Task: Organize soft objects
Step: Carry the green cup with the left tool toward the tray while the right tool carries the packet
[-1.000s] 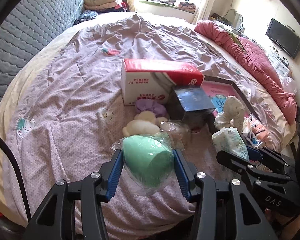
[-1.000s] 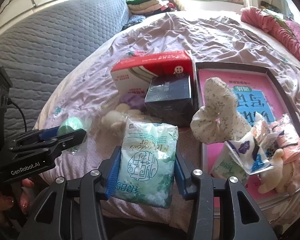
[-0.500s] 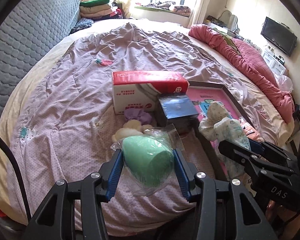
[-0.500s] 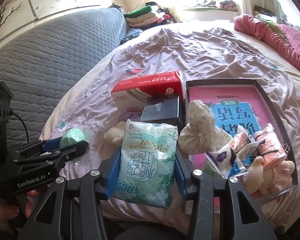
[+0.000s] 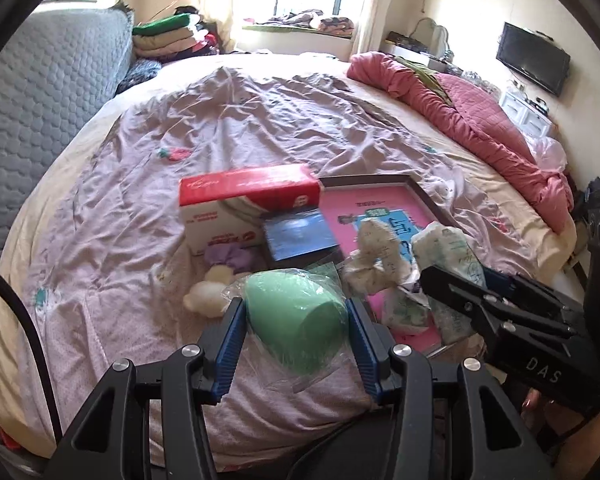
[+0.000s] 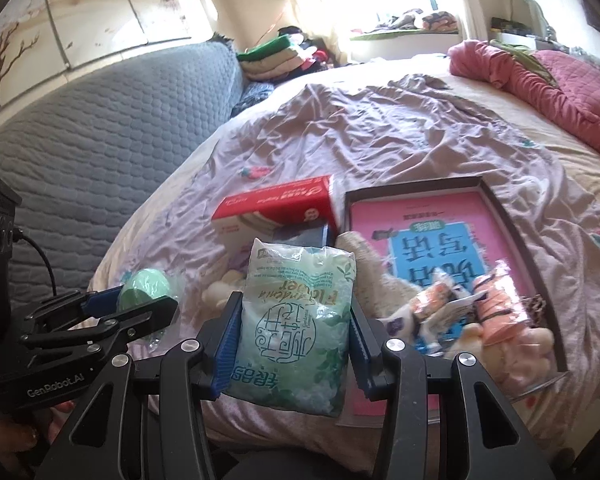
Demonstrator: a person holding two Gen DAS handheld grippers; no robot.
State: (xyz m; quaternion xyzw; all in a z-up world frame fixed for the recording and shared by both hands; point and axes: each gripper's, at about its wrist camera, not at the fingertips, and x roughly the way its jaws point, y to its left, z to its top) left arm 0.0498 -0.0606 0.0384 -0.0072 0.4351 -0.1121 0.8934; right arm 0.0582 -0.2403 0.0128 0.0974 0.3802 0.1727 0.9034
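Observation:
My left gripper [image 5: 294, 334] is shut on a mint-green sponge [image 5: 296, 320] wrapped in clear plastic, held above the bed's front edge. My right gripper [image 6: 290, 350] is shut on a pale green tissue pack [image 6: 294, 328], also lifted off the bed. Each gripper shows in the other's view: the right gripper [image 5: 456, 280] with the tissue pack [image 5: 448, 248], the left gripper [image 6: 140, 304] with the green sponge [image 6: 146, 286]. A dark-rimmed tray [image 6: 500, 216] with a pink liner holds a floral cloth piece [image 5: 374, 256], orange packets [image 6: 496, 304] and a cream plush [image 6: 536, 344].
A red-and-white tissue box [image 5: 248, 204] and a dark blue box [image 5: 298, 236] stand left of the tray. A purple scrunchie [image 5: 226, 258] and a cream fluffy piece [image 5: 206, 300] lie before them on the lilac sheet [image 5: 260, 120]. A pink quilt [image 5: 480, 128] lines the right side, a grey headboard [image 6: 80, 140] the left.
Both grippers have risen and drawn back from the bed with their objects held. The boxes and tray now sit lower and smaller in both views, and more of the room shows.

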